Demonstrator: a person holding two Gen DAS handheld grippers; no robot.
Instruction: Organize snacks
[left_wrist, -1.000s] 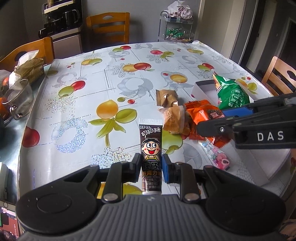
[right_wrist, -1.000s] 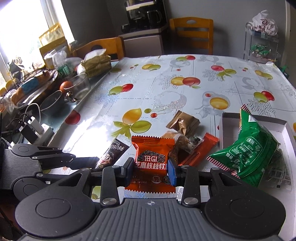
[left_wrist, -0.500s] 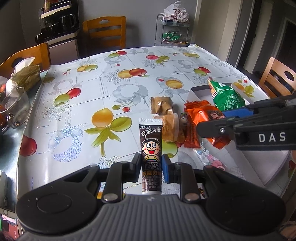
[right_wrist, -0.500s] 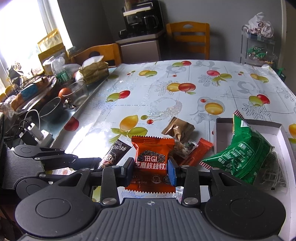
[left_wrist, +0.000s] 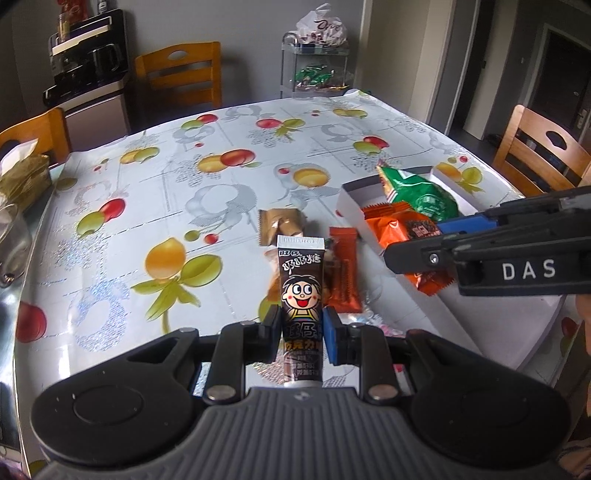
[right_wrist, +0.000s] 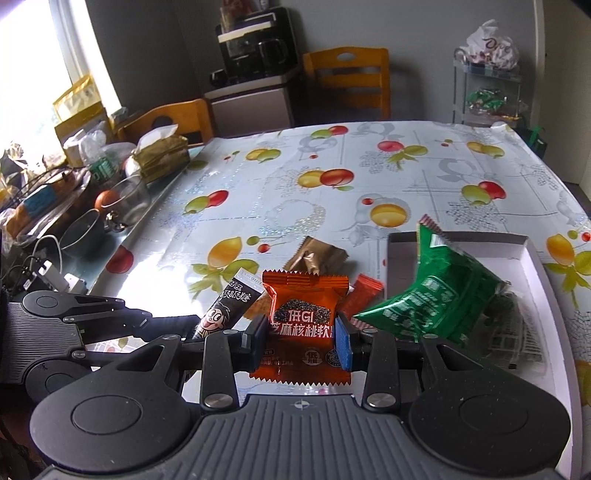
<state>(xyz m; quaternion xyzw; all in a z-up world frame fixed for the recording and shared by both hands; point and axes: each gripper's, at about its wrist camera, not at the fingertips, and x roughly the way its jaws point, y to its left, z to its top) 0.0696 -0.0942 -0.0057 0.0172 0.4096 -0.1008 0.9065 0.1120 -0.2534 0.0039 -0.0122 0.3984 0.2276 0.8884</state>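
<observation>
My left gripper is shut on a dark brown candy tube with a cartoon face, held upright above the table. My right gripper is shut on an orange snack packet, seen from the left wrist as an orange packet over the near edge of a white box. In the right wrist view the tube sits to the left of the packet, and the white box lies at right with a green snack bag in it.
A gold wrapper and a slim orange bar lie on the fruit-print tablecloth. A glass jar, tissue pack and clutter line the left edge. Wooden chairs surround the table.
Both grippers, each still gripping its snack, have shifted toward the white box, which now sits closer in both views. The loose snacks on the cloth have not moved.
</observation>
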